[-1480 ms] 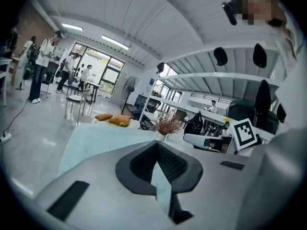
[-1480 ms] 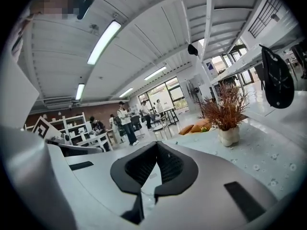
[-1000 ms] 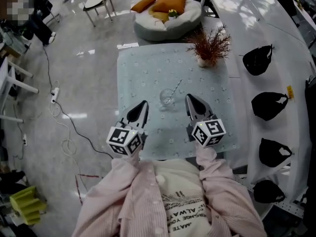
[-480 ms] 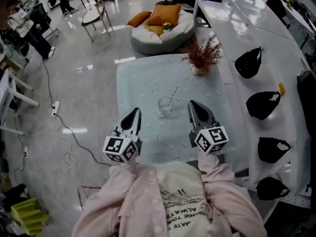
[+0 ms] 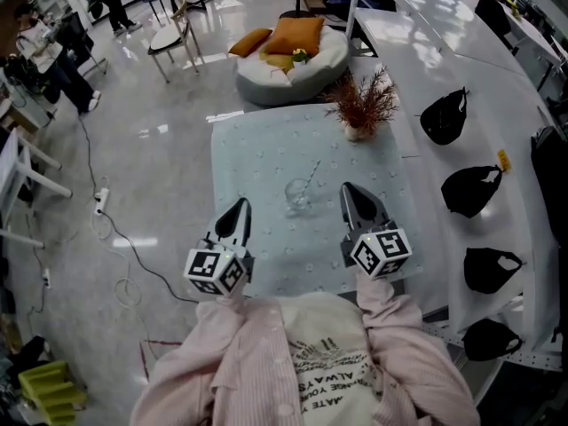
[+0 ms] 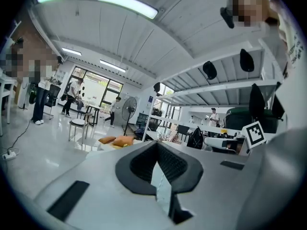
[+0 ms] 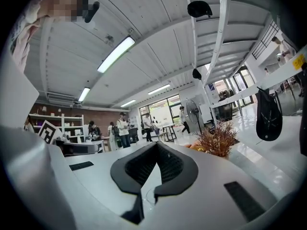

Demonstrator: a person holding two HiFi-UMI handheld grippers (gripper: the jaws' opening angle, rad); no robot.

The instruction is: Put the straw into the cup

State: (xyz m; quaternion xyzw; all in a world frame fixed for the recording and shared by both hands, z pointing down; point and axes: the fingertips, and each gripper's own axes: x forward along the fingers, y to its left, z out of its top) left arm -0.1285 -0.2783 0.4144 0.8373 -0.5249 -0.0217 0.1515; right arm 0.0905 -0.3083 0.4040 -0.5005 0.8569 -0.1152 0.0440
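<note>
Cup w/ straw in it sits btwn left tool & right tool, touching neither; both pinched closed, empty.

Bright ceiling strips, floor glare, fisheye edges.

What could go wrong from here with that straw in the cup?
The straw leans well over the cup rim, so a nudge could flip it out. The shut left claw and right claw hang either side of the cup; a careless swing might knock it over.
</note>
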